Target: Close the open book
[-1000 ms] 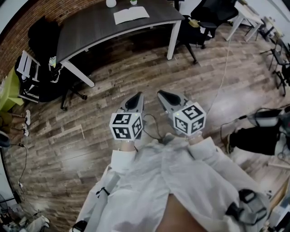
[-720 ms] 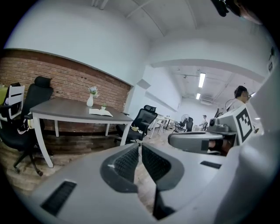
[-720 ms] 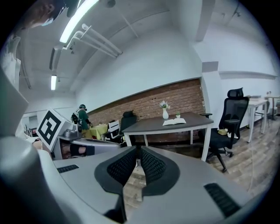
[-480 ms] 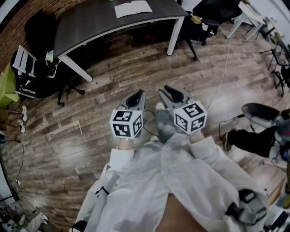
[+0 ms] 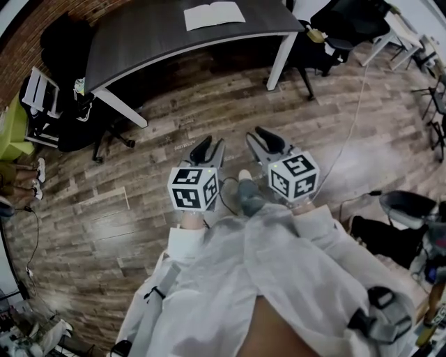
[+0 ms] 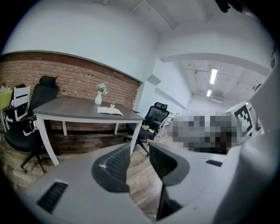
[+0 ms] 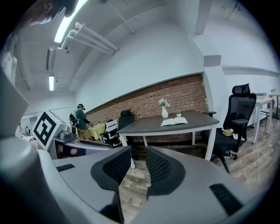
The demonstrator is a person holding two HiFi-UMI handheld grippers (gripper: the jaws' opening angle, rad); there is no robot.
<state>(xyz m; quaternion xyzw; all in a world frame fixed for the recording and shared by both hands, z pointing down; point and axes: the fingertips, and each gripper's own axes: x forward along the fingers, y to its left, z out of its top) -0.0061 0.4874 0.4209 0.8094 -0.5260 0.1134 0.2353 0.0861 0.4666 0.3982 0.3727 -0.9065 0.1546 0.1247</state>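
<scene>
The open book lies flat on the dark grey table at the far side of the room, with white pages up. It also shows in the left gripper view as the book beside a small vase, and in the right gripper view as the book. My left gripper and right gripper hang side by side over the wooden floor, well short of the table. The left gripper is opening, and the right gripper stands open. Nothing is between either pair of jaws.
Black office chairs stand at the table's right end and left end. A white folding chair is at the left. A white cable runs across the floor at the right. The person's shoe shows between the grippers.
Both pairs of jaws have parted from shut. The grippers have moved forward toward the table, and a shoe has stepped into view between them.
</scene>
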